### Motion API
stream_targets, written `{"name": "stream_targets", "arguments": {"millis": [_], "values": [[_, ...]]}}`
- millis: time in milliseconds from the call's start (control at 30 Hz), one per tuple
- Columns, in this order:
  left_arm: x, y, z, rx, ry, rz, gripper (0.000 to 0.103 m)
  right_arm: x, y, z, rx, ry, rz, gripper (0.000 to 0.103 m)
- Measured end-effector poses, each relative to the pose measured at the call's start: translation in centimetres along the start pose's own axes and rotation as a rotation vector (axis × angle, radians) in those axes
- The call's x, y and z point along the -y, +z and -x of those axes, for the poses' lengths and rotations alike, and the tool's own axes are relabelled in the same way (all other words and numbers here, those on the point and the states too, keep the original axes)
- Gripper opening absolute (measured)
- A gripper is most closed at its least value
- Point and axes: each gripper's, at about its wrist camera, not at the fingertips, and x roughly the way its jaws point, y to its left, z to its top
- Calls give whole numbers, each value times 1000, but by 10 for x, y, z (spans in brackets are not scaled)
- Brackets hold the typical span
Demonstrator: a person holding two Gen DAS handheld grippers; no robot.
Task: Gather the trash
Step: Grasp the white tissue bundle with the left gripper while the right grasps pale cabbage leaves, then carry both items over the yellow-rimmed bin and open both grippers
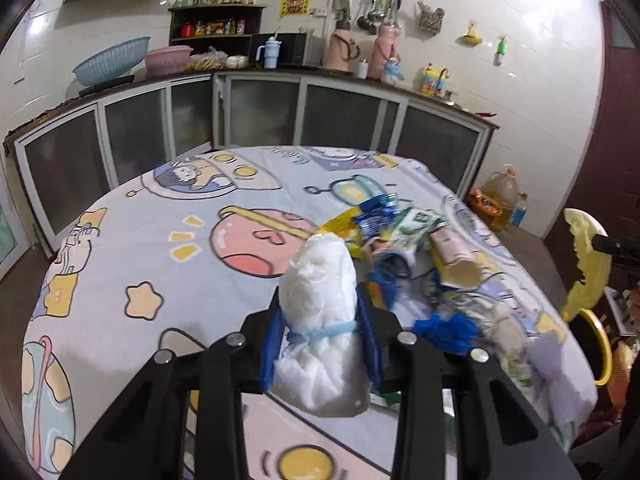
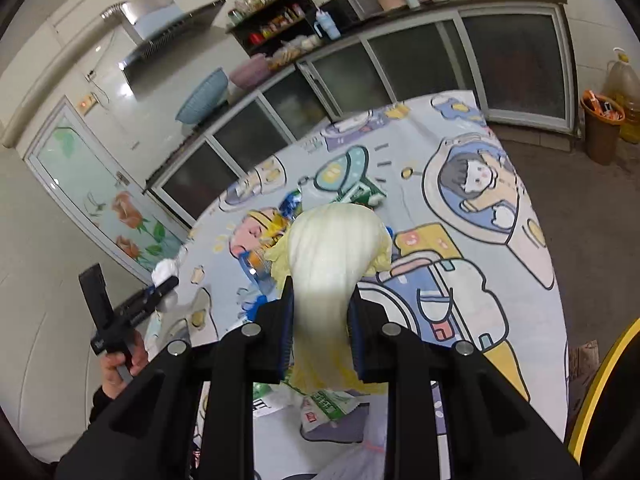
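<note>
My left gripper (image 1: pixel 320 320) is shut on a white crumpled wad (image 1: pixel 318 280) with a pale blue loop around it, lifted above the table. That wad (image 2: pixel 164 268) also shows at the far left of the right wrist view. My right gripper (image 2: pixel 321 300) is shut on a pale yellow cabbage leaf (image 2: pixel 334 236), which hangs at the right edge of the left wrist view as the same leaf (image 1: pixel 586 264). A pile of trash (image 1: pixel 404 232) lies on the table: a green and white carton, a tan packet (image 1: pixel 456 256), blue wrappers (image 1: pixel 444 328).
A round table with a cartoon cloth (image 1: pixel 160 240) fills the middle. Kitchen cabinets (image 1: pixel 344 116) run behind it. On the floor stand an orange bin (image 2: pixel 602 128) and an oil jug (image 1: pixel 502 196). A yellow-rimmed chair (image 1: pixel 600 344) is at the right. A person's hand (image 2: pixel 120 364) holds the left gripper.
</note>
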Motion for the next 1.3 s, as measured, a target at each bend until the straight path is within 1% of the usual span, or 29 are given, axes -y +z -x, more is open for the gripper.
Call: {"name": "stream_targets", "arguments": {"millis": [100, 200, 267, 433, 533, 667, 700, 767, 867, 933, 967, 1133, 1300], "values": [[19, -1, 9, 11, -20, -28, 32, 0, -2, 17, 26, -5, 2, 23], [43, -1, 12, 9, -67, -45, 32, 8, -6, 29, 34, -15, -16, 23], [59, -2, 11, 4, -87, -63, 32, 20, -11, 38, 35, -32, -35, 23], [115, -4, 2, -15, -172, -127, 32, 56, -23, 65, 59, -72, -97, 23], [154, -5, -6, -30, -230, -163, 32, 79, -29, 87, 91, -100, -126, 23], [207, -8, -14, -46, -306, -215, 32, 114, -42, 122, 146, -160, -173, 23], [226, -10, -19, -54, -333, -230, 32, 120, -45, 128, 156, -173, -184, 24], [250, -12, -24, -62, -367, -252, 32, 137, -52, 143, 175, -208, -207, 24], [298, -17, -36, -87, -445, -289, 32, 157, -62, 162, 198, -248, -238, 24], [323, -20, -42, -104, -488, -309, 32, 172, -70, 176, 219, -286, -259, 24], [341, -23, -45, -113, -517, -328, 32, 180, -75, 183, 229, -308, -273, 24], [409, -39, -59, -153, -607, -398, 32, 216, -94, 202, 242, -377, -334, 24], [471, -62, -80, -207, -658, -461, 33, 248, -116, 213, 239, -447, -388, 24]]}}
